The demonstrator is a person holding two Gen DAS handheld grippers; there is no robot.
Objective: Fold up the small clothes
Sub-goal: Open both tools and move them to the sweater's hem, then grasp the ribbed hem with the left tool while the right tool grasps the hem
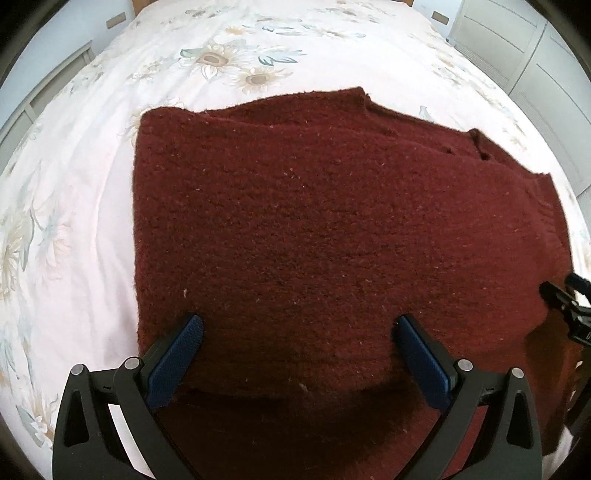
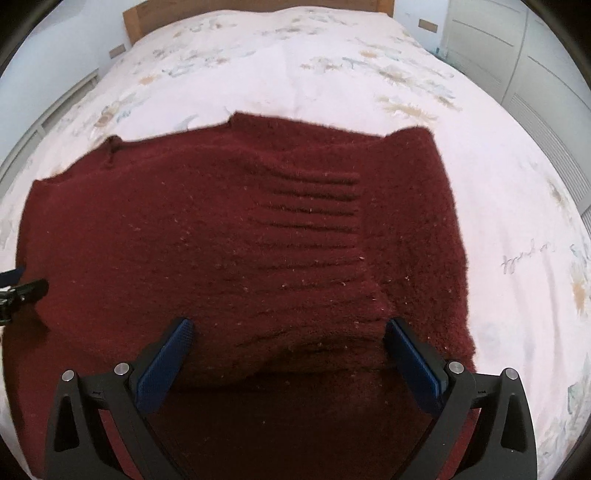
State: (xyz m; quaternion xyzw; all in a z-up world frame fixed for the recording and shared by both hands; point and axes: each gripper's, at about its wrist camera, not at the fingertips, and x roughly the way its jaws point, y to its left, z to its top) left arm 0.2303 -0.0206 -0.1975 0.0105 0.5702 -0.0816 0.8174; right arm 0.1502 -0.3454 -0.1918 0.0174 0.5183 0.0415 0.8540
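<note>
A dark red knitted garment (image 1: 314,229) lies spread on the bed, with folded layers along its far edge; in the right wrist view (image 2: 229,236) a ribbed panel shows on it. My left gripper (image 1: 299,332) is open just above the garment's near left part, holding nothing. My right gripper (image 2: 288,336) is open just above the near right part, holding nothing. Each gripper's tip shows in the other view, the right gripper's at the right edge (image 1: 565,299) and the left gripper's at the left edge (image 2: 22,290).
The bed has a pale floral sheet (image 1: 221,59) around the garment. A wooden headboard (image 2: 155,14) is at the far end. White cupboard doors (image 1: 517,40) stand to the right, a low white unit (image 1: 48,85) to the left.
</note>
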